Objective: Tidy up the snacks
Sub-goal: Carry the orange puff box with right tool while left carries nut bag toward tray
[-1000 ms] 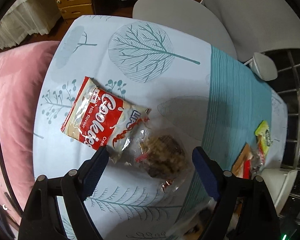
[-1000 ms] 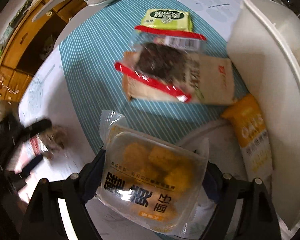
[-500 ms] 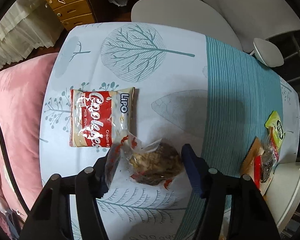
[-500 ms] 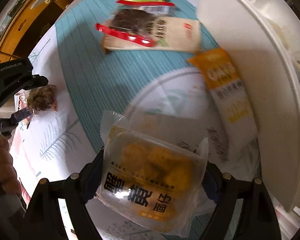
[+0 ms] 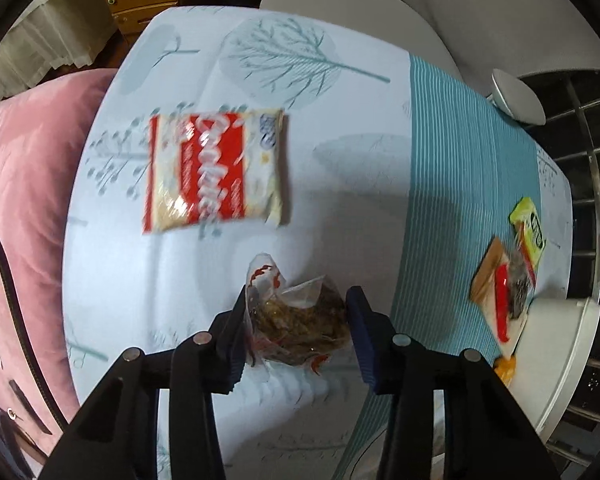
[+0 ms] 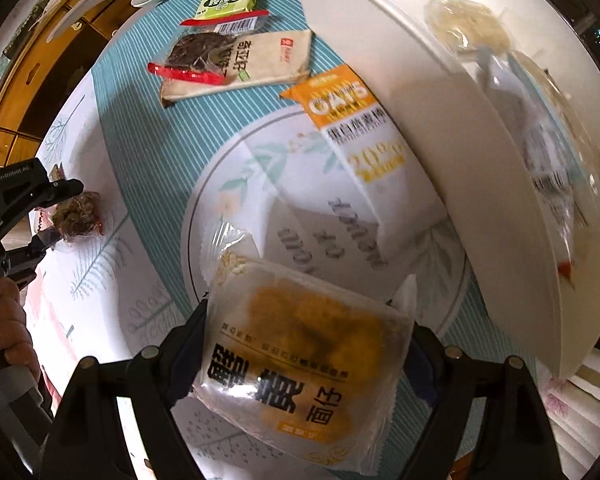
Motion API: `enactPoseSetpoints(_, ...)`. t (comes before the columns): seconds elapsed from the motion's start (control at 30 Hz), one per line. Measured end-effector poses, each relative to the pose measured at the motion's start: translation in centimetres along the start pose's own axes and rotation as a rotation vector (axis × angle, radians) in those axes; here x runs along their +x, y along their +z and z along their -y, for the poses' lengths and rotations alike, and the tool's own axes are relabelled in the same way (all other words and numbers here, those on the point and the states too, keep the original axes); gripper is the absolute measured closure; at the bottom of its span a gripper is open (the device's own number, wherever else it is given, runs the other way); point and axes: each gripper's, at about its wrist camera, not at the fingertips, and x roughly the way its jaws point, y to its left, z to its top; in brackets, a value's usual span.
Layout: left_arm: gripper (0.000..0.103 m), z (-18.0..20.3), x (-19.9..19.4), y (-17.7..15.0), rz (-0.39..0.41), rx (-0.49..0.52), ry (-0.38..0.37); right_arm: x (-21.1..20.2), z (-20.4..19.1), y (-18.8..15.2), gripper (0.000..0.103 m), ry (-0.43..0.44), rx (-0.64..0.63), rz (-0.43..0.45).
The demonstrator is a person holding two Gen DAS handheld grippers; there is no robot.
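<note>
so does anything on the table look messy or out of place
Yes: on the teal stripe, the clear dark-snack pack lies askew across the tan packet, a loose overlapping heap. The cookie bag lies alone at the far side. Nothing looks spilled or torn.

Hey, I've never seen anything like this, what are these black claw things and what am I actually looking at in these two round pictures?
There is no robot here. A person holds a handheld claw in each hand, and a fisheye camera on each looks forward along its two fingers, hence the round, bent pictures.

In the left wrist view, the left claw is closed on a clear bag of brown snack. Beyond it a red and white cookie pack lies on the tablecloth.

In the right wrist view, the right claw grips a clear pack of yellow pastries. Ahead on the cloth lie an orange oats bar, a tan packet with a red-edged dark snack bag on top, and a green packet. On the right is a white bin with wrapped snacks inside.
</note>
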Motion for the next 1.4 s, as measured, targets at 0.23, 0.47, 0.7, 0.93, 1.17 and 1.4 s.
enactPoseSetpoints(0.23,0.060,-1.9,-0.3,-4.3,-0.034,0.016,0.001,-0.2,-0.8,-0.8,0.019,0.019,-0.014,0.007)
enactPoseSetpoints(0.47,0.060,-2.5,-1.8,-10.3,-0.069,0.071,0.010,-1.5,-0.4,-0.9,0.019,0.058,-0.069,0.064)
enactPoseSetpoints(0.7,0.060,-1.6,-5.2,-17.4,-0.077,0.183,0.019,-3.4,0.5,-4.3,0.019,0.126,-0.137,0.154)
enactPoseSetpoints(0.93,0.060,1.1,-9.3,-21.9,-0.018,0.271,-0.029,-7.3,3.9,-6.5,0.019,0.137,-0.228,0.306)
enactPoseSetpoints(1.17,0.060,5.8,-13.0,-24.6,0.094,0.269,-0.117,-10.3,8.9,-5.4,0.019,0.188,-0.325,0.388)
enactPoseSetpoints(1.4,0.078,12.0,-14.7,-27.1,0.184,0.274,-0.203,-12.7,13.7,-3.1,0.019,0.232,-0.429,0.437)
